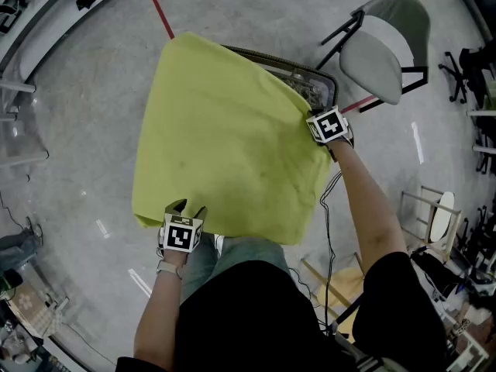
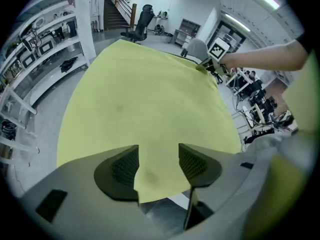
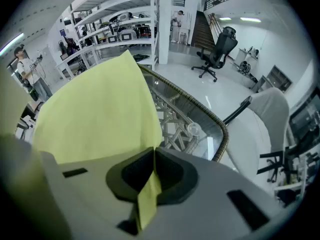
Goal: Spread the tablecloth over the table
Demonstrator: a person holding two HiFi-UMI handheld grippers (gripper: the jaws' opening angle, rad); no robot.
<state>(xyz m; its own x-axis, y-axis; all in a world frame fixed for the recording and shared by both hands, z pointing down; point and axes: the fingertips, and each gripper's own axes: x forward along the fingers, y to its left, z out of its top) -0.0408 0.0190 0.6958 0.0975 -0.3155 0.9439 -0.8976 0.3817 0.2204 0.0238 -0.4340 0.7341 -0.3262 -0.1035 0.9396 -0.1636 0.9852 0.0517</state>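
- Tablecloth (image 1: pixel 225 146), yellow-green, lies over the table (image 1: pixel 324 81), whose far right corner shows bare
- right gripper (image 3: pixel 153 166) has its jaws pinched together on a fold at the cloth's right corner
- left gripper (image 2: pixel 158 166) stands with jaws apart, the cloth's near edge between them, unsqueezed

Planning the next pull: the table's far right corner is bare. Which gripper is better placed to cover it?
Right: right gripper is shut on the tablecloth beside the bare table corner; left gripper is open, farther away.
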